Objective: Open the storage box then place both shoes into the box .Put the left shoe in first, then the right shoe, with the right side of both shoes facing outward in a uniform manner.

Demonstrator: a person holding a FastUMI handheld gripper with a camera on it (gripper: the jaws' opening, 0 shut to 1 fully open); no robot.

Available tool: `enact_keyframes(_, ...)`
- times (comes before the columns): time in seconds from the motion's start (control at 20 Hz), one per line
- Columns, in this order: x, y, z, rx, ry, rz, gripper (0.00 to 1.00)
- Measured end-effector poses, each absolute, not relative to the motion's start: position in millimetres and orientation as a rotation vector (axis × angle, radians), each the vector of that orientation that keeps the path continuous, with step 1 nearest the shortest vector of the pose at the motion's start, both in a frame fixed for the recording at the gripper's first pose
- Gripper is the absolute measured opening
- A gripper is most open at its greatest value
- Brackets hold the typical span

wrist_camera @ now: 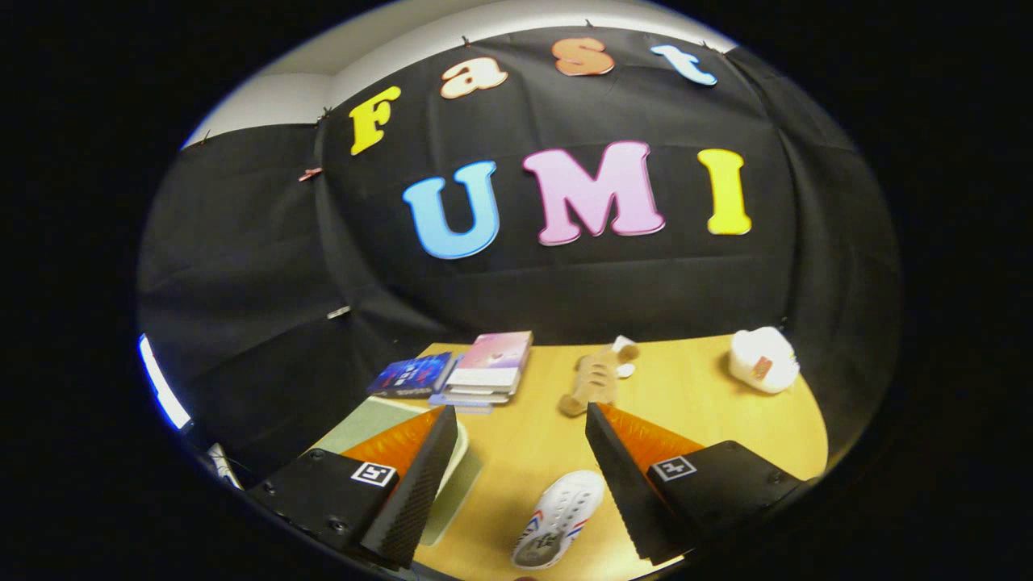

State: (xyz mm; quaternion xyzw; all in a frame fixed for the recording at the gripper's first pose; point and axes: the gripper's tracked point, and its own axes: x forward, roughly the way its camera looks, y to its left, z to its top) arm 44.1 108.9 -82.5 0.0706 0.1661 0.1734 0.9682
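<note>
My tool [516, 452] hangs wide apart, empty. A shoe [558, 519] lies loose on the counter [524, 436] at 6 o'clock; the box [379, 420] at 9 looks unopened. Nothing done yet.

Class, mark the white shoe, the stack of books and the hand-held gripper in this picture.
white shoe [558, 518]: gripper view, on its upper.
stack of books [490, 367]: gripper view, on the top cover.
hand-held gripper [520, 488]: gripper view, midway between its open fingertips.

The table [524, 452] is looking like smooth light wood with a soft sheen. The gripper [520, 468] fingers [424, 484] are showing ribbed matt black pads, spread apart. The white shoe [558, 518] is looking like glossy plastic, the books [492, 365] like shiny paper covers.
</note>
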Motion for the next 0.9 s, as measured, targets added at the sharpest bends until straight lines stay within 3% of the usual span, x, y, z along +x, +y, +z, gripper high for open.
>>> enact_keyframes(0.9, -28.2, 245.4, -252.4, 0.618, 0.97, 0.874, 0.98)
